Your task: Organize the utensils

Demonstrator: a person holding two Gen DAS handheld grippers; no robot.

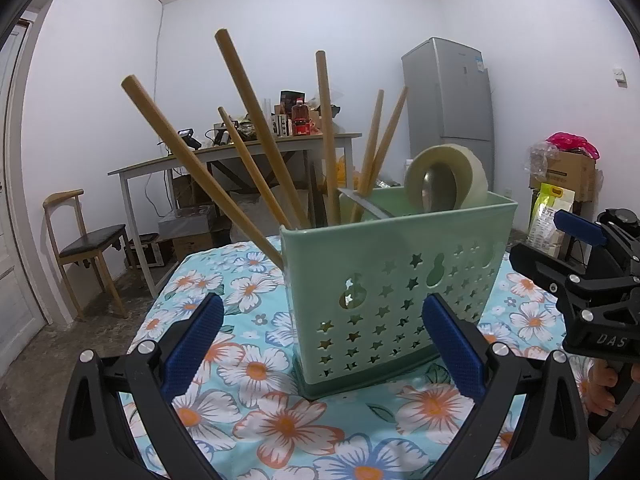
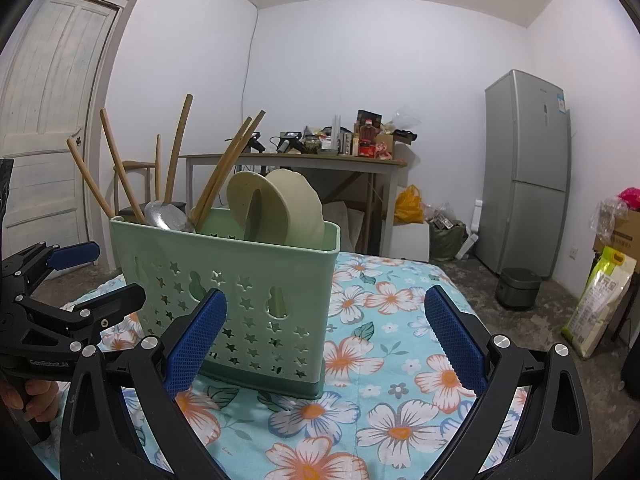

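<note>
White-walled room with bare concrete floor; worktop covered by a floral tablecloth in turquoise with white and orange blossoms. Background: cluttered table against the far wall, grey refrigerator, wooden chair, panelled door, cardboard boxes and bags at the right

Left gripper: blue-padded fingers spread wide, holding nothing, touching nothing; set low over the cloth, the holder's near corner seen between them

Right gripper: blue-padded fingers likewise spread wide and empty; the left pad sits in front of the holder's wall, whether touching cannot be told. Each gripper appears at the edge of the other's view, a person's hand on the handle

Utensil holder: pale green plastic, rectangular, upright on the cloth, walls pierced with star and gourd-shaped cut-outs, darker green base tray beneath

Contents: wooden chopsticks, several, leaning at scattered angles out of one end compartment, one resting over the rim; metal spoon, bowl up, beside them; two cream ceramic spoons, bowls up, in the other end compartment
</note>
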